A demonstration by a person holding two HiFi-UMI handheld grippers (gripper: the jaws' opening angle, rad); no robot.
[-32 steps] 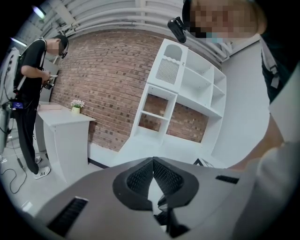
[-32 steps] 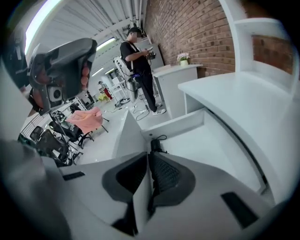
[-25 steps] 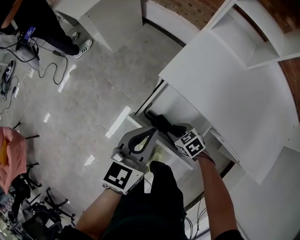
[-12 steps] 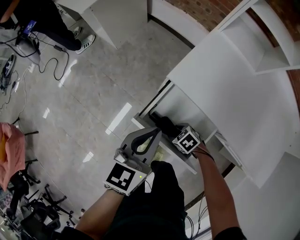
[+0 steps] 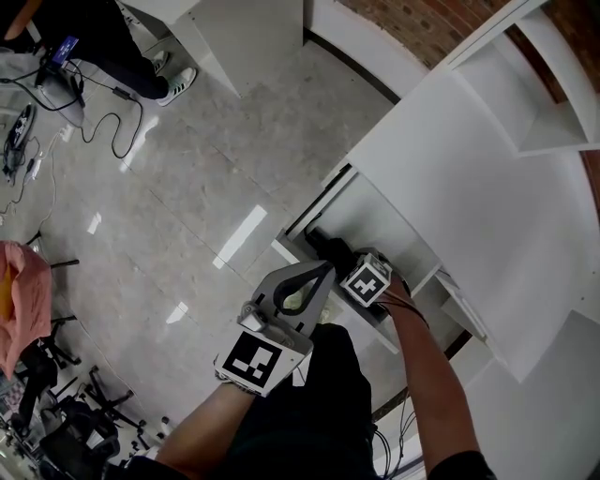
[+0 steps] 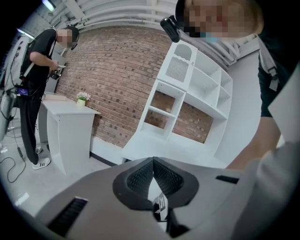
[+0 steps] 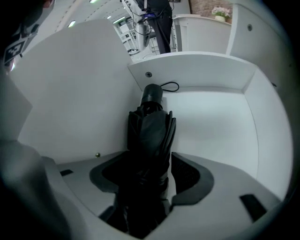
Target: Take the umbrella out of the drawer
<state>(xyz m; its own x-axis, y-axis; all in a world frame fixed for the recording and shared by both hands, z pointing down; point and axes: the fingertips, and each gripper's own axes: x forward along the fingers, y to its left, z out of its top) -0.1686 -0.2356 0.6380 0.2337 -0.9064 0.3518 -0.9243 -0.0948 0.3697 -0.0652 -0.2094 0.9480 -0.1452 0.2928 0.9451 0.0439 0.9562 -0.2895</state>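
A folded black umbrella (image 7: 150, 124) lies in the open white drawer (image 7: 213, 126), its handle and wrist loop toward the far wall. My right gripper (image 7: 150, 161) points steeply down over it. Its jaws are opening, and the umbrella's body stands between the pads without being squeezed. From the head view, the umbrella (image 5: 328, 247) shows as a dark shape in the drawer (image 5: 292, 251), just ahead of the right gripper (image 5: 345, 262) and its marker cube. My left gripper (image 5: 326, 268) hovers at the drawer's front edge; it is shut and empty, and its fingertips (image 6: 153, 160) meet.
The white cabinet top (image 5: 450, 159) overhangs the drawer. White shelves (image 6: 187, 93) stand against a brick wall. On the floor at upper left are a person's legs (image 5: 141, 66), cables (image 5: 56, 103) and a white stand (image 5: 225, 28). Pink cloth (image 5: 23, 300) and chair bases sit lower left.
My right gripper has sunk deeper into the drawer, down onto the umbrella. The left gripper has stayed about where it was.
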